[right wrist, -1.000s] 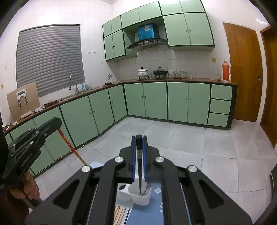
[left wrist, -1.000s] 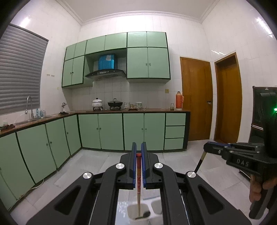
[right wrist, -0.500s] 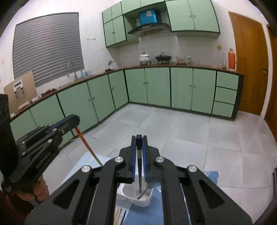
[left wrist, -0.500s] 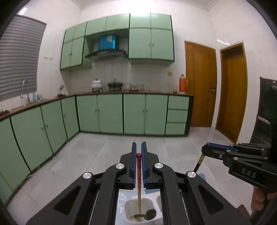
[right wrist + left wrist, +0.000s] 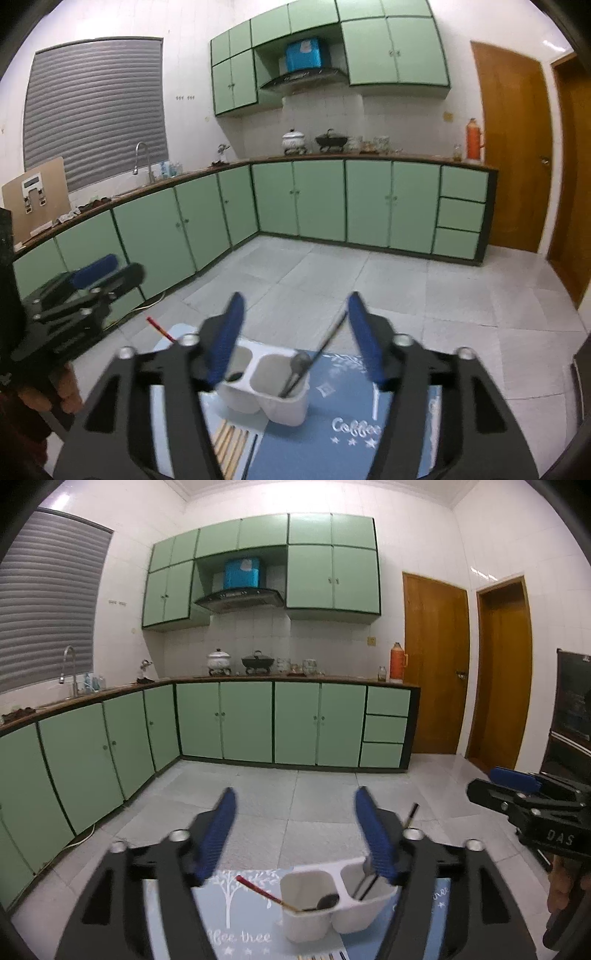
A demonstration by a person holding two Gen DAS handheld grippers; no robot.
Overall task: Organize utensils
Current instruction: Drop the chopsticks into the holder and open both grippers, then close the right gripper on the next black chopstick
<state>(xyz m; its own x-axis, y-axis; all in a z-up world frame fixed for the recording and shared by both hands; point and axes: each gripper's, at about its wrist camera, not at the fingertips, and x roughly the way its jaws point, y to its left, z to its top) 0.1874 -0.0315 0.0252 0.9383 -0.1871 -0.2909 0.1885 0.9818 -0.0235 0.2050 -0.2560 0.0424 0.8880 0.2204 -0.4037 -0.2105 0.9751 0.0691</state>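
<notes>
A white two-compartment holder (image 5: 306, 923) (image 5: 288, 406) stands on a blue mat (image 5: 240, 904) (image 5: 351, 424). A red-handled spoon (image 5: 258, 890) rests in its left compartment and leans left, free of the pads. A black-handled utensil (image 5: 325, 343) (image 5: 365, 882) stands in the right compartment and leans right. My left gripper (image 5: 297, 834) hangs above the holder, its jaws opening, with nothing pressed between them. My right gripper (image 5: 295, 332) is likewise opening. The black handle rises close to its right pad, and no pad presses on it.
Several wooden chopsticks (image 5: 229, 443) lie on the mat in front of the holder. Each gripper shows at the edge of the other's view, held by a hand (image 5: 70, 387). Beyond lie a tiled floor, green cabinets (image 5: 251, 720) and wooden doors (image 5: 436, 664).
Both grippers sank toward the holder and their jaws spread apart. The red-handled spoon and the black-handled utensil were let go and now lean in the holder's compartments.
</notes>
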